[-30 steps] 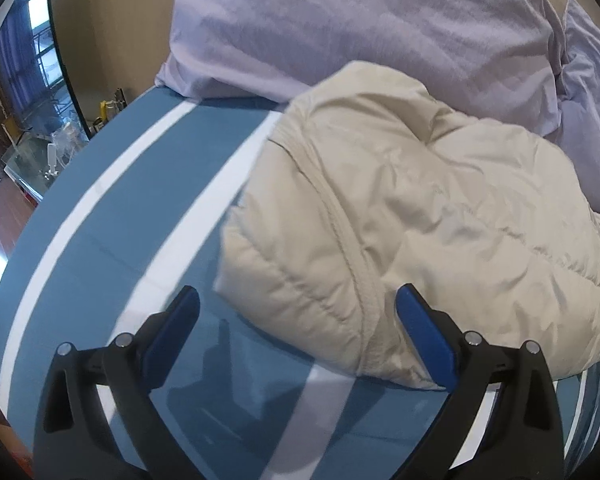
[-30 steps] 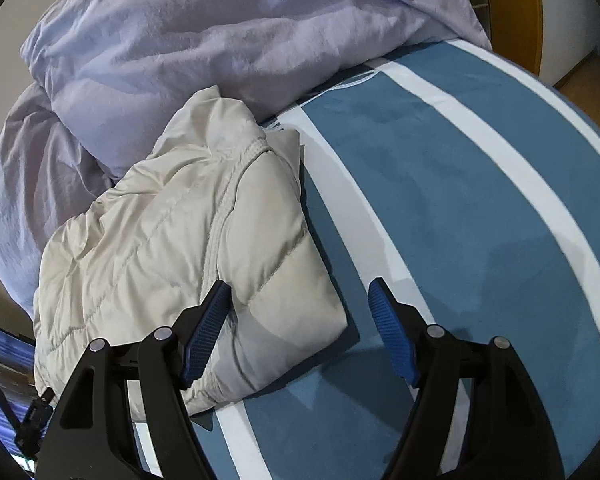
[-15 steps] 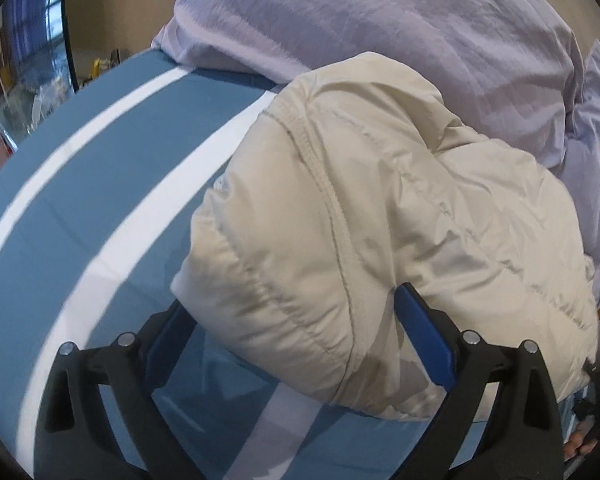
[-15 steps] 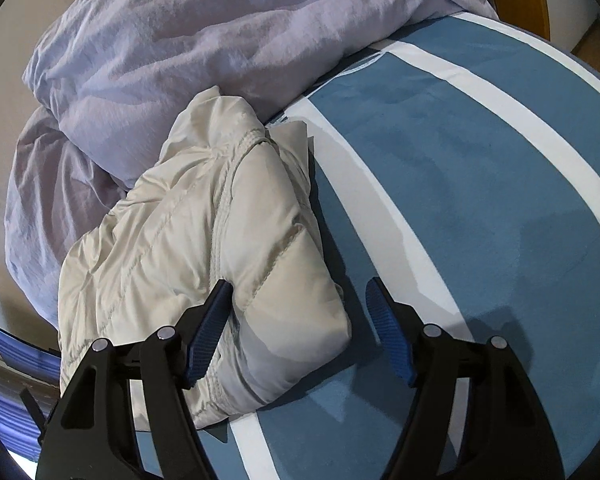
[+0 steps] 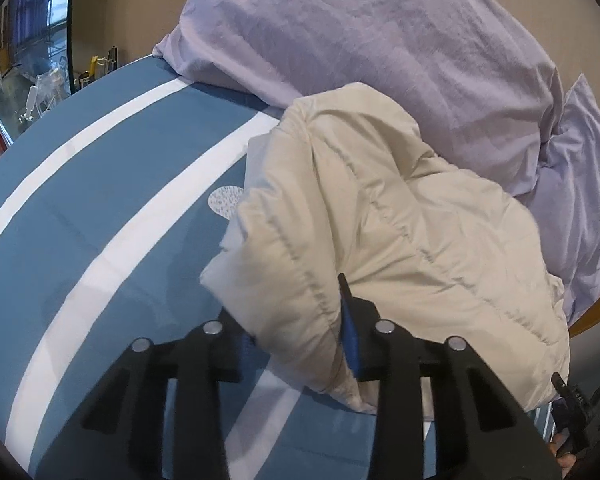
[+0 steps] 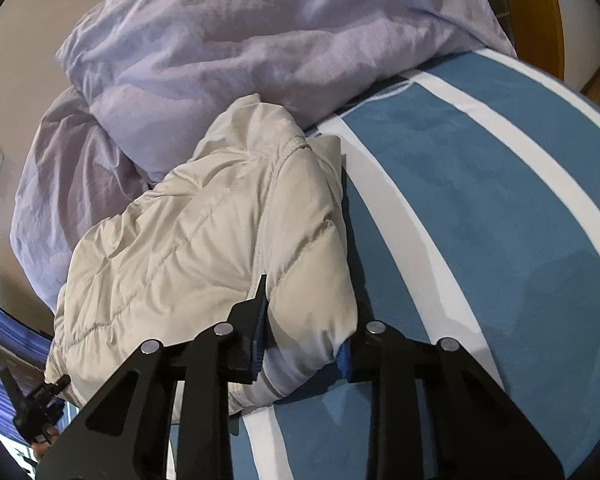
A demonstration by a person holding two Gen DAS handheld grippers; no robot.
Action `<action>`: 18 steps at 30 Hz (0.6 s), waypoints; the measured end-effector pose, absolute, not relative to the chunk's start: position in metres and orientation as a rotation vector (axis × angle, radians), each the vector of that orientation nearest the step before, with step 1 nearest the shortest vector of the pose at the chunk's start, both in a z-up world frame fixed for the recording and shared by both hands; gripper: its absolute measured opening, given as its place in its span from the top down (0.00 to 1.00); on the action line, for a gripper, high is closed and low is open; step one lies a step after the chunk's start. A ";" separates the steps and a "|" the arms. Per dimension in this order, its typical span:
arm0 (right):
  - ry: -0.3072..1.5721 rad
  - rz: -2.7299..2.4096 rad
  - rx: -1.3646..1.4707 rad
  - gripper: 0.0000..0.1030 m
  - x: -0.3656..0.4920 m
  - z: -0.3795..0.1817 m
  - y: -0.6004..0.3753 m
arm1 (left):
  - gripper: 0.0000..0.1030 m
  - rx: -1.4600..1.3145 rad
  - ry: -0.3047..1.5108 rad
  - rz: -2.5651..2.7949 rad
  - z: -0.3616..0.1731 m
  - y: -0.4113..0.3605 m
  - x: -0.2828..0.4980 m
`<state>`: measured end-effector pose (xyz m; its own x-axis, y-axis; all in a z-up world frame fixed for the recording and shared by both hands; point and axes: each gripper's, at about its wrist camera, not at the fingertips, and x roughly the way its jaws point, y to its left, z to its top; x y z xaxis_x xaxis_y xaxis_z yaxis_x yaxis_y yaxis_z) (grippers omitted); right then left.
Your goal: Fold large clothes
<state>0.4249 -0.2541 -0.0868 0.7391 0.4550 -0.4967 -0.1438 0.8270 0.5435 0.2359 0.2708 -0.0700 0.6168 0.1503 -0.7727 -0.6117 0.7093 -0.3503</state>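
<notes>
Cream quilted puffer jacket (image 5: 400,216), folded into a bulky bundle, lying mid-frame on the blue bed cover (image 5: 112,216) with white stripes, its far edge against the lilac duvet (image 5: 380,40) heaped across the upper frame. Left gripper (image 5: 296,332) at lower centre of the left wrist view, jaws closing on the jacket's near corner, padded fabric bulging between the blue pads. Right gripper (image 6: 304,332) at lower centre of the right wrist view, jaws likewise closing on the opposite near corner, fabric pinched between them. Cluttered glass surface (image 5: 24,92) at far upper left; wooden frame (image 6: 540,12) at upper right.
</notes>
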 end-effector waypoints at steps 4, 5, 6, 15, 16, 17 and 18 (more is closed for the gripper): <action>0.648 0.371 0.471 0.75 0.410 -0.082 -0.253 | 0.69 -0.652 0.783 0.467 -0.065 0.276 0.224; 0.646 0.382 0.464 0.75 0.406 -0.082 -0.253 | 0.69 -0.652 0.783 0.465 -0.064 0.277 0.219; 0.645 0.395 0.459 0.75 0.401 -0.082 -0.254 | 0.69 -0.651 0.782 0.463 -0.063 0.277 0.213; 0.664 0.536 0.365 0.75 0.337 -0.094 -0.240 | 0.69 -0.630 0.783 0.462 -0.057 0.285 0.134; 0.667 0.549 0.359 0.75 0.331 -0.095 -0.238 | 0.69 -0.629 0.784 0.464 -0.057 0.286 0.125; 0.672 0.563 0.354 0.75 0.324 -0.097 -0.237 | 0.69 -0.629 0.785 0.468 -0.056 0.288 0.116; 0.675 0.572 0.348 0.75 0.319 -0.098 -0.236 | 0.69 -0.631 0.787 0.470 -0.056 0.289 0.110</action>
